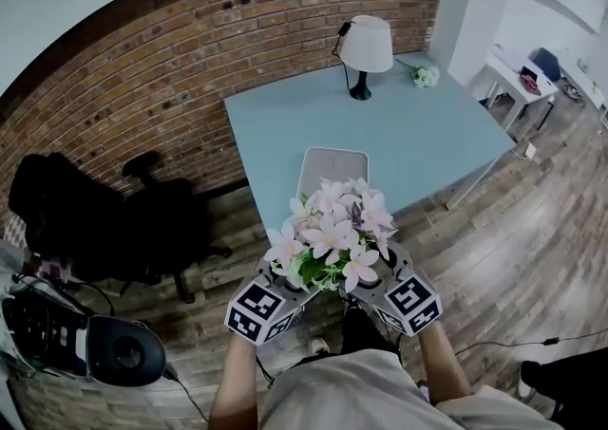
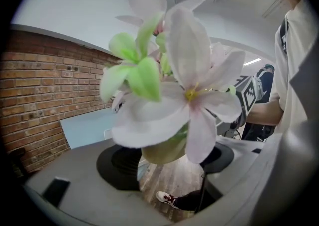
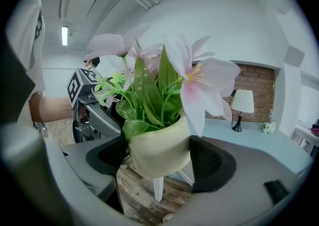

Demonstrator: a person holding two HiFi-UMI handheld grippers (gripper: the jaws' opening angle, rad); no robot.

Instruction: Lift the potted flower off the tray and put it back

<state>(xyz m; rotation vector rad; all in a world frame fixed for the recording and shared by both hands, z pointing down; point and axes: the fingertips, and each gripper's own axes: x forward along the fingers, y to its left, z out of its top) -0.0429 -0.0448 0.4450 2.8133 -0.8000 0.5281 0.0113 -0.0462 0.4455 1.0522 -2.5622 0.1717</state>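
Pink potted flower, clamped at its pot by both left gripper and right gripper, hangs clear of the tray at its 12 o'clock; setting it back remains.

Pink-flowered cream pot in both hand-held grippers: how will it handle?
Probably top-heavy: the pink blooms spread far wider than the cream round pot. Its smooth tapered wall may slip in the right hand-held gripper. Thin white legs look tippy on landing.

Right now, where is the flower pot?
In the head view's lower centre, the pot hangs between the left claw and right claw, above the floor, just nearer the person than the tray.
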